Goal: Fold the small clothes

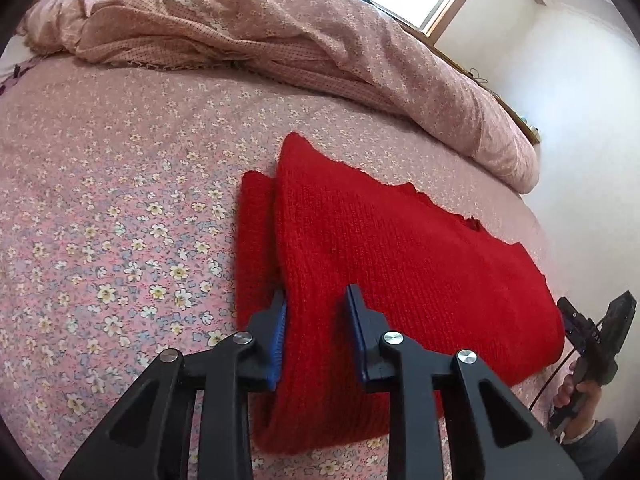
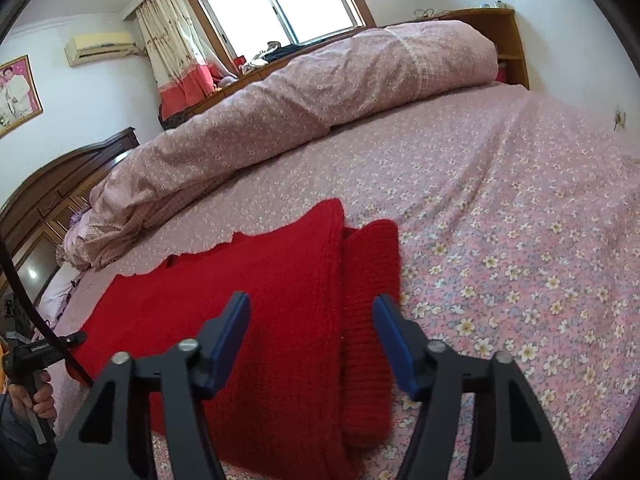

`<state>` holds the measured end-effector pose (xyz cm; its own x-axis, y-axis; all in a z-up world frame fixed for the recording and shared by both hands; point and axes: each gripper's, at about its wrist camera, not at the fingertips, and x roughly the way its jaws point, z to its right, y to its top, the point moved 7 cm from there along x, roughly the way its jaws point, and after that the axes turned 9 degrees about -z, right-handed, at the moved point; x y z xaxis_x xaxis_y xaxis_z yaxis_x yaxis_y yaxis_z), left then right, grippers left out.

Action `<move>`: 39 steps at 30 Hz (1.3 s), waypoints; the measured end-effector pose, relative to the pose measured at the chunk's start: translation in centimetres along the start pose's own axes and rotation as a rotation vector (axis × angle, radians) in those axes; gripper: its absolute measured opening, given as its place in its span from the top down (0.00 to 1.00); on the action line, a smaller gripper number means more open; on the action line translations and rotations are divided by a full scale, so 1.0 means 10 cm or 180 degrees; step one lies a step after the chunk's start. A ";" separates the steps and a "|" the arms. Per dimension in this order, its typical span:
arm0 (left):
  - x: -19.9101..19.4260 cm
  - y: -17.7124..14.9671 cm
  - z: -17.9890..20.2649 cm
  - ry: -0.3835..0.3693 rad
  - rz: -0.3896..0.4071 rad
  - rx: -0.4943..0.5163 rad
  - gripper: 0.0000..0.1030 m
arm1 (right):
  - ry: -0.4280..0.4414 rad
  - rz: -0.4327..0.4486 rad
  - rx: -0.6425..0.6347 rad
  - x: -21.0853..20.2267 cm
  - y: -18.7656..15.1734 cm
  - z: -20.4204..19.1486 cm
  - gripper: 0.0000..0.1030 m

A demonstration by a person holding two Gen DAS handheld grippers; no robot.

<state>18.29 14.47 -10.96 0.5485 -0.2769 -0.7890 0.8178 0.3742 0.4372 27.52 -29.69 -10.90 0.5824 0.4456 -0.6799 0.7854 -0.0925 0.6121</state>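
Left wrist view, garment: the red knitted sweater (image 1: pixel 400 264) lies flat on the pink flowered bedsheet (image 1: pixel 120 200), one sleeve tucked along its left edge.
Left wrist view, claw: the left gripper (image 1: pixel 316 300) straddles the near left corner; its blue pads look close against the raised knit, so probably pinching it.
Right wrist view, claw: the right gripper (image 2: pixel 312 312) stands spread over the right edge and ribbed sleeve (image 2: pixel 368 300), not yet pressing.
Advice: catch both layers on each side, then lift the two corners evenly so the fold lands straight.
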 end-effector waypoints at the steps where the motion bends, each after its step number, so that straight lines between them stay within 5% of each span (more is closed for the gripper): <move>1: 0.02 0.00 0.00 0.0012 -0.0005 0.0017 0.82 | 0.0044 -0.0025 0.0013 0.01 0.00 0.00 0.37; 3: 0.03 0.02 0.04 0.0078 0.0036 0.0095 0.93 | 0.0059 -0.0119 0.0027 0.07 -0.02 0.00 0.42; 6: 0.02 0.02 0.07 0.0157 0.0079 0.0178 0.96 | -0.0016 -0.0203 -0.0012 0.15 -0.06 -0.01 0.81; 10: 0.00 0.04 0.14 0.0206 0.0111 0.0245 0.97 | -0.0102 -0.0208 -0.0100 0.12 -0.05 -0.07 0.88; 26: 0.06 -0.03 0.18 0.0457 -0.0069 0.0380 0.97 | -0.0257 -0.0395 0.0045 0.03 -0.27 0.00 0.89; 33: 0.04 -0.01 0.27 0.0549 -0.0067 0.0360 0.97 | -0.0217 -0.0345 0.0032 0.03 -0.21 -0.01 0.83; 35: -0.04 0.01 0.27 0.0565 -0.0029 0.0305 0.97 | -0.0269 -0.0281 -0.0028 -0.01 -0.18 -0.04 0.73; 39: -0.27 0.10 0.44 0.0596 0.0180 0.0363 0.97 | -0.0422 0.0082 -0.0287 -0.26 -0.05 -0.22 0.71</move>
<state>18.36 11.70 -6.48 0.5608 -0.0851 -0.8235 0.8069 0.2790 0.5207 25.17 -28.84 -8.52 0.6294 0.3220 -0.7072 0.7512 -0.0193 0.6598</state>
